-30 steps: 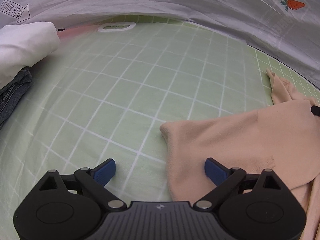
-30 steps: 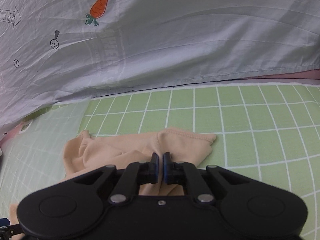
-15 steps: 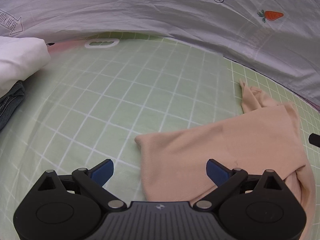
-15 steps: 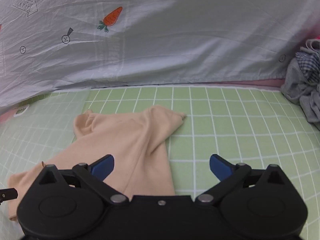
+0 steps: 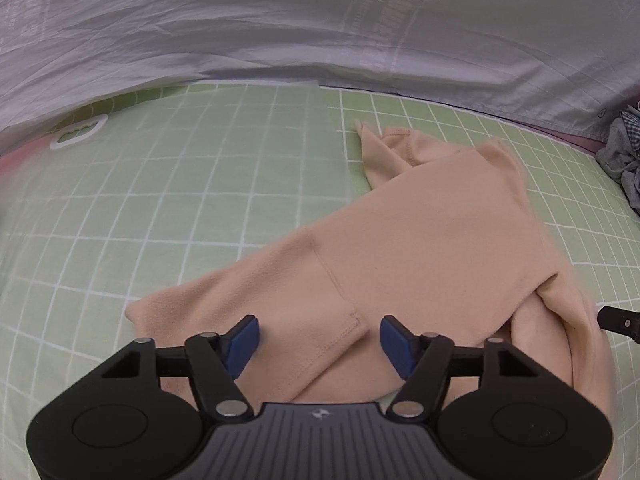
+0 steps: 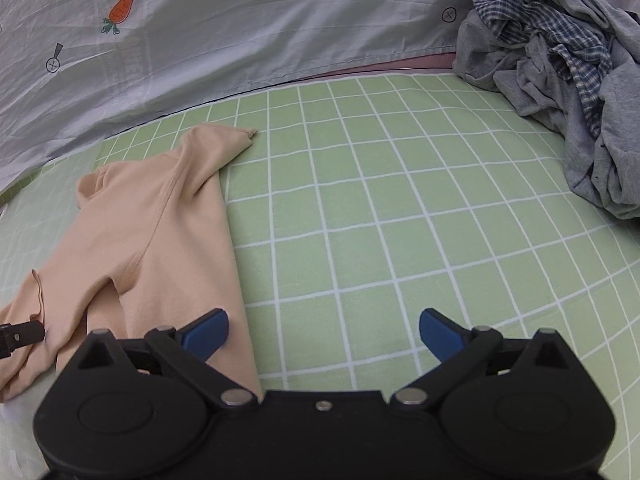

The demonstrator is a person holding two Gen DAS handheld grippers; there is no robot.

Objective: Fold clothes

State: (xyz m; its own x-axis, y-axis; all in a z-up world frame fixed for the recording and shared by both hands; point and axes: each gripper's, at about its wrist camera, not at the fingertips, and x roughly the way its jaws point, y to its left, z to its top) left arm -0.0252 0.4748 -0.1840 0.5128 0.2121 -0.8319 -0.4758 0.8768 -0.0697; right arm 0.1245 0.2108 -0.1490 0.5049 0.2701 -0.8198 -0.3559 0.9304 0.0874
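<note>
Directly under the left gripper (image 5: pixel 318 338) lies a sleeve of the peach top (image 5: pixel 432 248), its hemmed cuff end between the jaws, which are closing and have not yet pinched the cloth. That sleeve runs out toward the left edge of the bed (image 5: pixel 168 184), while the body of the top stretches away from the jaws toward the far side, collar end nearest the grey sheet (image 5: pixel 280 32). The left hand is plainly the nearer one to this sleeve.

The right gripper (image 6: pixel 323 330) stands with its jaws wide and nothing in them; the top (image 6: pixel 160 232) lies to its left, its long edge passing just by the left jaw, and bare mattress lies between the jaws. The top's long axis runs from the near edge of the bed toward the far left.

The bed has a green cover with a white grid, flat and smooth. A heap of grey and checked clothes (image 6: pixel 568 80) sits at the far right corner, well apart from the top.
</note>
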